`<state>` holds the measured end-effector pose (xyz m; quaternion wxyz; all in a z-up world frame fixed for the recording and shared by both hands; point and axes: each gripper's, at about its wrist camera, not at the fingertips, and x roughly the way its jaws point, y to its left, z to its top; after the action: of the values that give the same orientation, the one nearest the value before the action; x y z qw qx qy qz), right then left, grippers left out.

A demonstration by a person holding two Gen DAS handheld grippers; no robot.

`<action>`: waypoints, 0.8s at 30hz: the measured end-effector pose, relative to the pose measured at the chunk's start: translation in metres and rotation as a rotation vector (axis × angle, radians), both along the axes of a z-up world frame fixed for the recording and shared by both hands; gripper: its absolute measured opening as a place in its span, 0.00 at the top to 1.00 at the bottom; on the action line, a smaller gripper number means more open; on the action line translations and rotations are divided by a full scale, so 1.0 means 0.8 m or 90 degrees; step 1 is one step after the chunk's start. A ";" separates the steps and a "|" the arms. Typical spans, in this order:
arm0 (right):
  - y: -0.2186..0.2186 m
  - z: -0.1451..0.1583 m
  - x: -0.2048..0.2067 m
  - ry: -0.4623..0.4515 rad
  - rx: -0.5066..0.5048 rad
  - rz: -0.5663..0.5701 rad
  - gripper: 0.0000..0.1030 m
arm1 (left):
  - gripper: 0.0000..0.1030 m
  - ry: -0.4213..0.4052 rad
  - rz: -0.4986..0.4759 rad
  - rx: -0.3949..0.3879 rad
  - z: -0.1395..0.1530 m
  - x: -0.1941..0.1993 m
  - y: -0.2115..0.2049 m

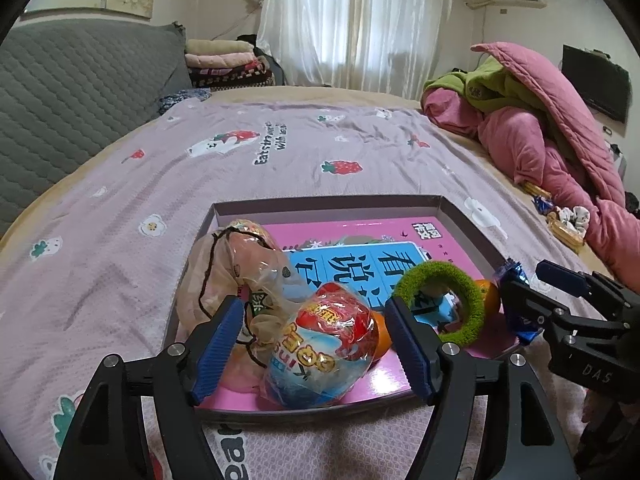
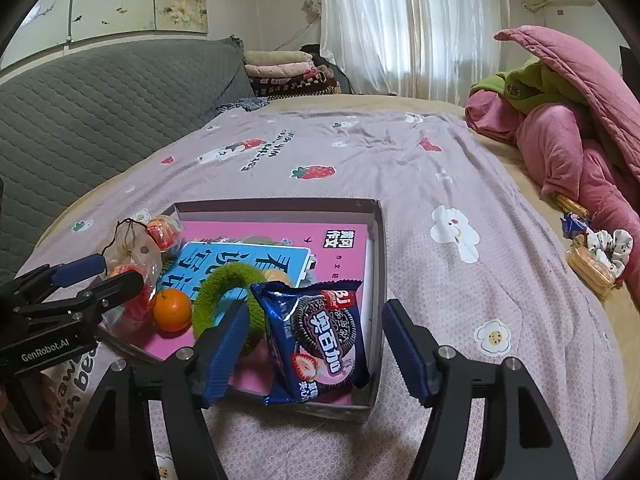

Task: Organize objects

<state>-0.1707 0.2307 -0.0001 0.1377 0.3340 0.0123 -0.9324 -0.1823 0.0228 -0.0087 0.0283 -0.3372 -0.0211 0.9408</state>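
Observation:
A shallow cardboard box [image 1: 460, 216] [image 2: 378, 240] on the bed holds a pink book [image 2: 256, 236], a clear snack bag [image 1: 320, 356] [image 2: 160, 232], an orange [image 2: 172, 310], a green fuzzy ring [image 1: 444, 304] [image 2: 224, 288] and a blue Oreo pack [image 2: 320, 336]. My left gripper [image 1: 316, 348] is open with the snack bag between its fingers, not pinched. My right gripper [image 2: 316, 352] is open around the Oreo pack, which leans in the box's near right corner.
Loose snacks and a scrunchie [image 2: 604, 248] lie at the bed's right edge beside a pink quilt [image 2: 580, 148]. A grey headboard cushion [image 2: 100, 120] is at the left. Folded blankets [image 2: 288, 72] sit at the back.

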 end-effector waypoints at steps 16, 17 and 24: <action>-0.003 0.051 0.043 0.056 -0.034 0.006 0.20 | 0.24 0.047 0.025 0.009 0.061 0.051 -0.013; -0.004 0.054 0.045 0.059 -0.033 0.005 0.20 | 0.24 0.052 0.028 0.009 0.065 0.055 -0.015; -0.007 0.078 0.069 0.083 -0.038 0.004 0.20 | 0.24 0.055 0.060 -0.002 0.081 0.078 -0.029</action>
<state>-0.1153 0.2251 0.0620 0.1495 0.2685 -0.0056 -0.9516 -0.1198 -0.0004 0.0562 -0.0161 -0.2952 -0.0341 0.9547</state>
